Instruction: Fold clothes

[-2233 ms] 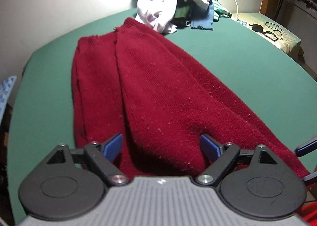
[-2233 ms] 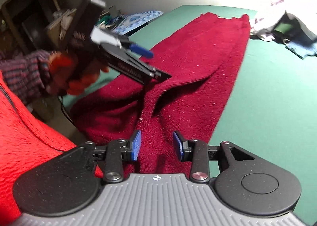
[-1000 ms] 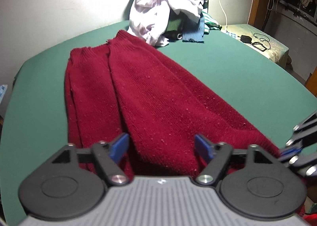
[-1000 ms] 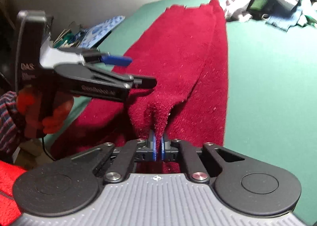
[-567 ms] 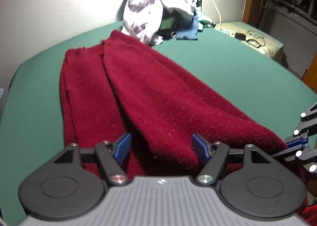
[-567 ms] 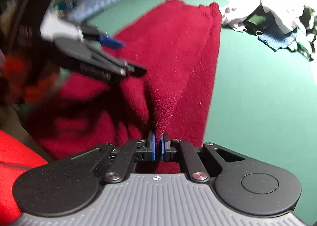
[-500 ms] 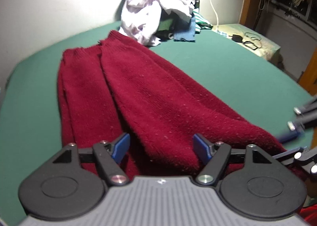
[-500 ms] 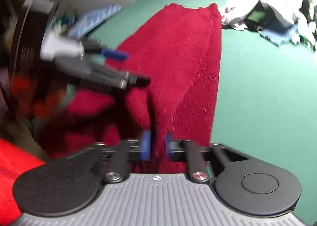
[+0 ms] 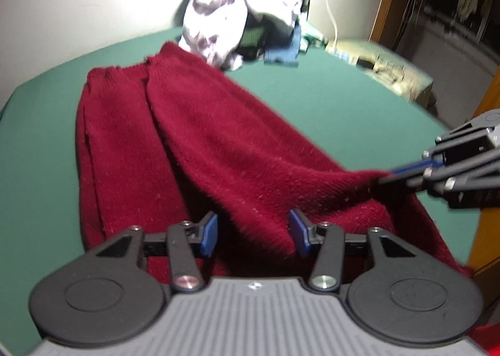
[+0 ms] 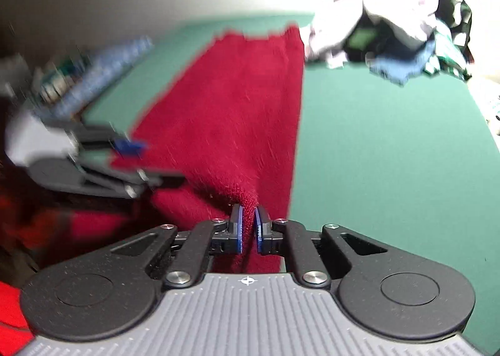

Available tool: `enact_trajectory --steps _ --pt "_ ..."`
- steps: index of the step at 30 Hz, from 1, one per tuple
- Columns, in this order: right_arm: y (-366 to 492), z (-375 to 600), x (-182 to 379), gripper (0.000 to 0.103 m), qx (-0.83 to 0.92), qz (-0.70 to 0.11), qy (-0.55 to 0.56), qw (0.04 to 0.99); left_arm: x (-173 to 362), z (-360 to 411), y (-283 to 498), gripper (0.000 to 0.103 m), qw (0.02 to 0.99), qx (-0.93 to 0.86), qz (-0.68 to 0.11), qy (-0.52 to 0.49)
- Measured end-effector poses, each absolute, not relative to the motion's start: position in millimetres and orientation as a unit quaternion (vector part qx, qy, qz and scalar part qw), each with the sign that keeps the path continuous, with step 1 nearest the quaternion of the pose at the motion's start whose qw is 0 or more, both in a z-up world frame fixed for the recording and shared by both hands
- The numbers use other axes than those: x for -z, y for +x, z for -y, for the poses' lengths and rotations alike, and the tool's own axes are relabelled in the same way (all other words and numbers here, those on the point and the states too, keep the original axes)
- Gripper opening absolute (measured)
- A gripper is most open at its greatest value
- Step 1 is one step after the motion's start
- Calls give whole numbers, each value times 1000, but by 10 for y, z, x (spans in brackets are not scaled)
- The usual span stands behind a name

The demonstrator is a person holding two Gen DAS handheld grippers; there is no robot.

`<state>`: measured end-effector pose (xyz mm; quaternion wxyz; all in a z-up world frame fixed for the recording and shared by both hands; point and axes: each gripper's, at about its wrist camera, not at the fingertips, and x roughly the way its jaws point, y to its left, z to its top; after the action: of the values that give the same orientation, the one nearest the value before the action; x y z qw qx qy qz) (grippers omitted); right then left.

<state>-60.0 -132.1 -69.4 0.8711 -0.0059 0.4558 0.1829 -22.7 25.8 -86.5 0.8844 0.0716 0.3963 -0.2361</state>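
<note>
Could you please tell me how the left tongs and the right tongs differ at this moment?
The left tongs stand wide open with nothing between their pads, while the right tongs are shut on a pinch of the red sweater. The left tongs sit over the sweater's near end; the right tongs lift its edge into a raised ridge. Both have blue pads and point up the green table.

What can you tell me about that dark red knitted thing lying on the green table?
The red sweater looks like thick, fuzzy knit, with ribbed ends on the far side. It lies lengthwise on the green table, folded into long overlapping panels. Its far end reaches the pile of mixed clothes. The right tool pinches a near corner, lifting it into a peak. The left tool is open over the near edge.
</note>
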Motion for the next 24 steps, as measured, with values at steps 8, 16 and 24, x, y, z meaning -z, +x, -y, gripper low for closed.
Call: enact_trajectory --steps 8,16,24 --pt "-311 1337 681 29 -184 -433 0 882 697 -387 -352 60 900 201 -368 118" --pt "267 1434 606 29 -180 -390 44 902 488 -227 -403 61 906 233 -332 122" --pt "854 1292 881 28 -182 -407 34 895 820 54 -385 62 881 264 -369 131"
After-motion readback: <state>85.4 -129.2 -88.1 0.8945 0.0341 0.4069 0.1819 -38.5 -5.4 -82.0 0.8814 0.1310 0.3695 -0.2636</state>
